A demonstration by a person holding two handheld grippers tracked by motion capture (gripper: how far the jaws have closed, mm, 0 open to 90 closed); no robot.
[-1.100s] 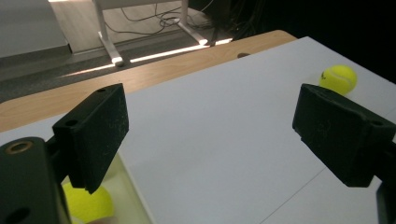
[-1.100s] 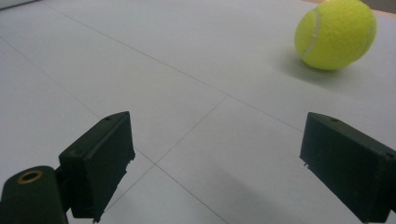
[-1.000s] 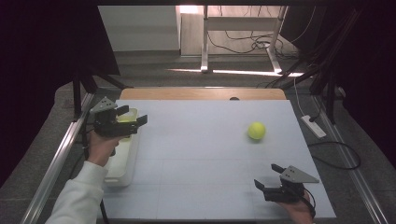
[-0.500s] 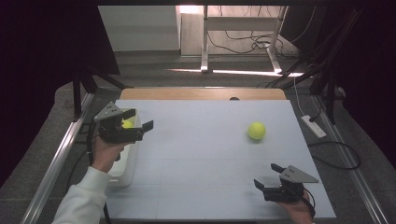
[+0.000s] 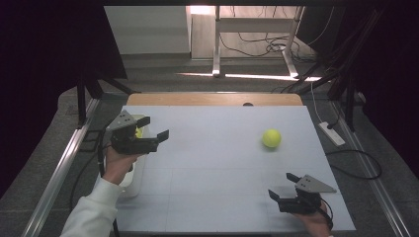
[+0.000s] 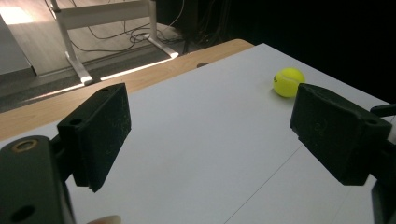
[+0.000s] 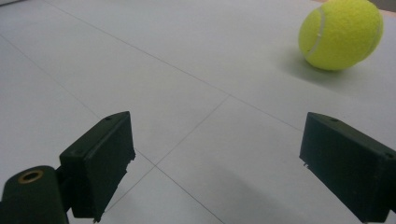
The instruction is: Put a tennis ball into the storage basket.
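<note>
- The fuzzy yellow tennis ball (image 5: 271, 138) sits alone on the flat white desk (image 5: 212, 163), out toward 2 o'clock from the desk's middle. Nothing touches it.
- My right gripper (image 5: 280, 184) waits low over the desk at 5 o'clock. Its jaws stand wide apart with nothing in them.
- In the right gripper view, the ball is up at 1 o'clock, near but not yet between the jaws.
- My left gripper (image 5: 155, 127) is at 9 o'clock, above the white plastic tub (image 5: 132, 180) at the desk's left edge. Its jaws are apart and hold nothing, though they have just been closing a little.
- A bit of another yellow ball (image 5: 139, 132) peeks out behind it; I think that one lies in the tub.
- In the left gripper view, the ball on the desk is far off at 1 o'clock.
- I think the step now is to go and get that ball. The right gripper is much nearer, so I would use it.
- To do it well, I would keep the jaws wide, turn a bit toward the ball, and slide in low until it sits right in the middle.
- I would close slowly on its fat middle. A bump on one side may make it roll away.
- I would lift only when both pads press the ball.
</note>
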